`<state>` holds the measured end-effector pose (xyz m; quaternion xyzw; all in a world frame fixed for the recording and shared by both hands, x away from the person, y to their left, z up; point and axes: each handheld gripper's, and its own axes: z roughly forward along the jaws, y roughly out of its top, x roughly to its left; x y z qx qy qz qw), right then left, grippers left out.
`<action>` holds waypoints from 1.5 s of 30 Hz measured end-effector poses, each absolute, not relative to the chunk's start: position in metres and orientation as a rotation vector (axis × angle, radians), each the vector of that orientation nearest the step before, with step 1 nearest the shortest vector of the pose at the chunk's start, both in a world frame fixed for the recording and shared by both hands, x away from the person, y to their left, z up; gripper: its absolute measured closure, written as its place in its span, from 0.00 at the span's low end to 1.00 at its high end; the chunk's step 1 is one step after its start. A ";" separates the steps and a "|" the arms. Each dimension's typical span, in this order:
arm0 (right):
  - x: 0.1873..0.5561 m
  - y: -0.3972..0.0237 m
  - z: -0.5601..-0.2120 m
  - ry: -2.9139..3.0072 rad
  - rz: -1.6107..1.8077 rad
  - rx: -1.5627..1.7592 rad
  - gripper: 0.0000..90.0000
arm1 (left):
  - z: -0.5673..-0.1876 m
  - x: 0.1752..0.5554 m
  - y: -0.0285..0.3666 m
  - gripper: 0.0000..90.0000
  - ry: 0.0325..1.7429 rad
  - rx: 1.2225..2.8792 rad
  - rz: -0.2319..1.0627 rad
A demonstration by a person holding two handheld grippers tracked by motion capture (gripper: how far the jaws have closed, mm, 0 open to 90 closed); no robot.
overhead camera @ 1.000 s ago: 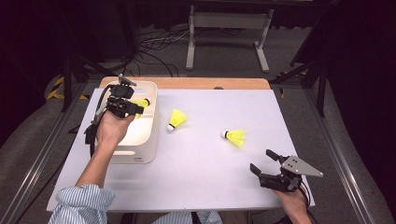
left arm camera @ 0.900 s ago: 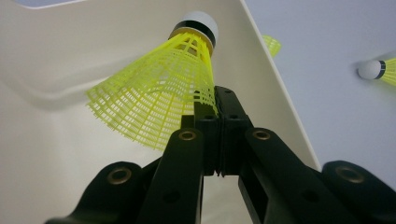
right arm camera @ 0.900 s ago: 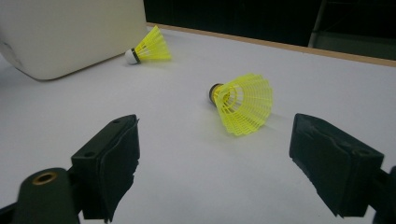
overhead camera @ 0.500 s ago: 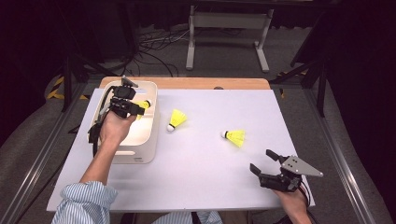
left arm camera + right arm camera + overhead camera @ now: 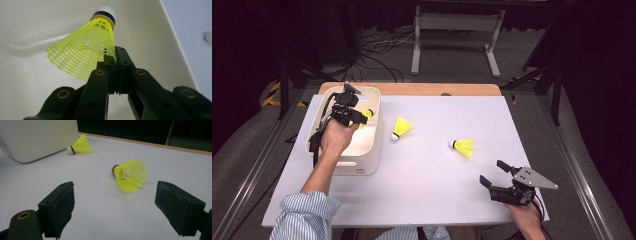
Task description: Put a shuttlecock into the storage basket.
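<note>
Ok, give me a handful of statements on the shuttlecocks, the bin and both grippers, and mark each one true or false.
1. The left gripper is clamped on the skirt of a yellow shuttlecock. True.
2. That held shuttlecock hangs over the bare table. False: it is over the inside of the white bin.
3. Two more shuttlecocks lie on the table, the nearer shuttlecock and the one beside the bin. True.
4. The right gripper is closed on a shuttlecock. False: its jaws stand open and hold nothing.

Table (image 5: 427,200): bin (image 5: 368,165), two shuttlecocks (image 5: 402,127).
</note>
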<state>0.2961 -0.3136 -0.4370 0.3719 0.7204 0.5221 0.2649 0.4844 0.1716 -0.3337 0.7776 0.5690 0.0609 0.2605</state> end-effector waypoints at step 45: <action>0.296 -0.314 -0.437 1.936 1.406 1.015 0.19 | -0.333 0.479 0.166 0.57 1.525 2.134 0.189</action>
